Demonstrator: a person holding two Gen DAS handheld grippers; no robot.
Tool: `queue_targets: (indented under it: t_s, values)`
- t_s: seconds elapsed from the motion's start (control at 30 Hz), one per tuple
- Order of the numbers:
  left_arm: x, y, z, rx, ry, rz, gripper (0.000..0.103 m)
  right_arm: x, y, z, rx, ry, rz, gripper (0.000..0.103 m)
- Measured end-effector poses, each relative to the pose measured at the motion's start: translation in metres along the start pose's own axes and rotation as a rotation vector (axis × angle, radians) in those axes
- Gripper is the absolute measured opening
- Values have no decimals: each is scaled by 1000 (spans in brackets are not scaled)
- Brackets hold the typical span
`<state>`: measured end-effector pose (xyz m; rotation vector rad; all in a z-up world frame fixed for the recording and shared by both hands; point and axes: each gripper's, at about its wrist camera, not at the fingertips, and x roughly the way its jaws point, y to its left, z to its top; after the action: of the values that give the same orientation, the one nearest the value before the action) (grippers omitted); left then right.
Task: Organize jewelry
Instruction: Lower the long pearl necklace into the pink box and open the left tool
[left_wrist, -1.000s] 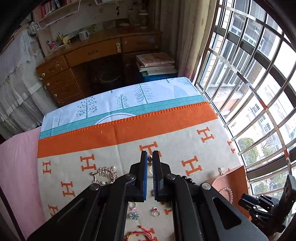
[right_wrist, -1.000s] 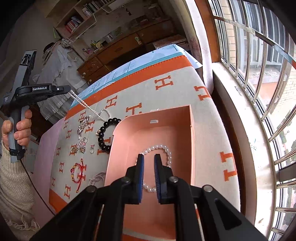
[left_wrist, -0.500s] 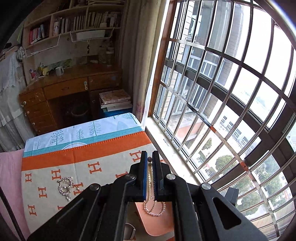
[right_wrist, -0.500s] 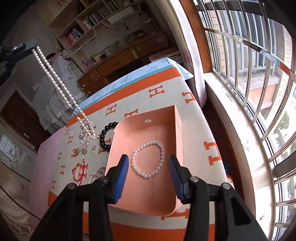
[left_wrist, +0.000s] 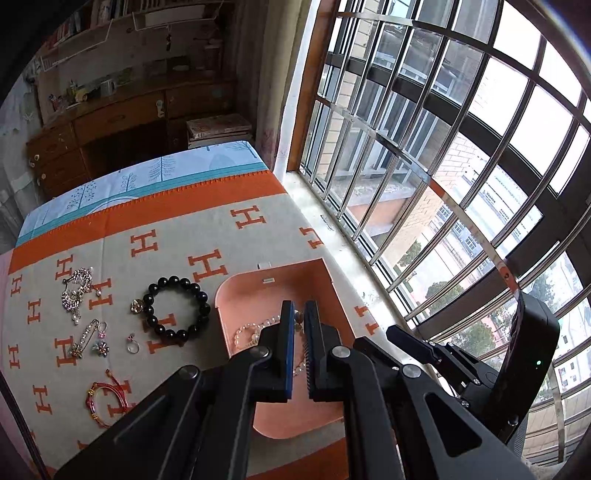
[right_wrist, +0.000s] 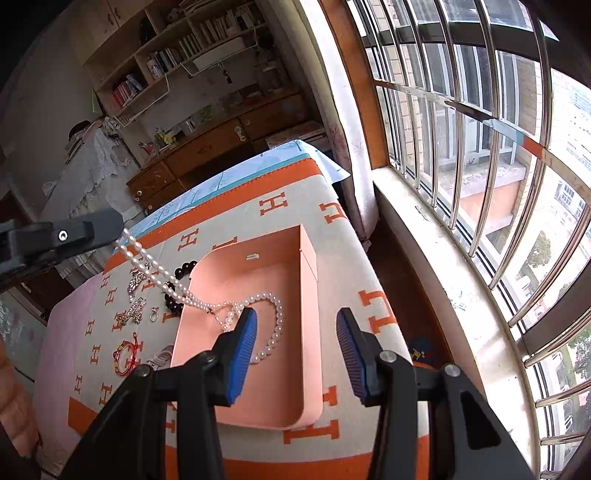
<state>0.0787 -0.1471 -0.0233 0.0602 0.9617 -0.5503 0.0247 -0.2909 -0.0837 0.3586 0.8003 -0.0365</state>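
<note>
My left gripper (left_wrist: 299, 312) is shut on a long pearl necklace (right_wrist: 159, 267) and hangs over the pink tray (left_wrist: 258, 288). In the right wrist view the left gripper (right_wrist: 85, 230) holds the strand up at the left, and the strand slopes down over the tray's (right_wrist: 308, 254) left rim, with its lower end resting inside. A pearl bracelet (right_wrist: 277, 328) lies on the tray floor. My right gripper (right_wrist: 295, 332) is open above the tray, with nothing gripped; the bracelet lies beneath its left pad.
On the H-patterned blanket (left_wrist: 229, 236) left of the tray lie a black bead bracelet (left_wrist: 175, 308), a silver brooch (left_wrist: 75, 291), a ring (left_wrist: 132, 345), a pin (left_wrist: 86, 338) and a red cord bracelet (left_wrist: 105, 400). A window sill and metal bars (left_wrist: 406, 184) run along the right.
My left gripper carried the pearl necklace to the right and down until its end dropped into the tray. The right gripper's jaws opened wide from a narrow gap and drew back slightly.
</note>
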Motion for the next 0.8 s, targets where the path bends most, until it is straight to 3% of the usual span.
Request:
queue_targets:
  t_s: [0.1,0.23,0.33,0.4,0.63,0.7,0.8]
  values:
    - [21,6,-17,-19,51,24,3,1,4,-2,-33,-17,-14,45]
    - [26,9,-28,-25,41,80,6,-5,11,-5,-75,-72,-38,46]
    - [17,15,-29,-43,-3,113,34,-12,17,-5,-102,-113,-44,46]
    - [7,19,-29,-55,-47,142,62,-15,20,-6,-118,-134,-42,46]
    - [-20,30,-31,-80,-121,203,71,-16,28,-8,-142,-134,-30,45]
    - [-25,32,-33,-76,-135,222,79,-18,29,-8,-144,-136,-29,45]
    - [-31,33,-37,-66,-156,255,80,-18,34,-10,-153,-137,-27,45]
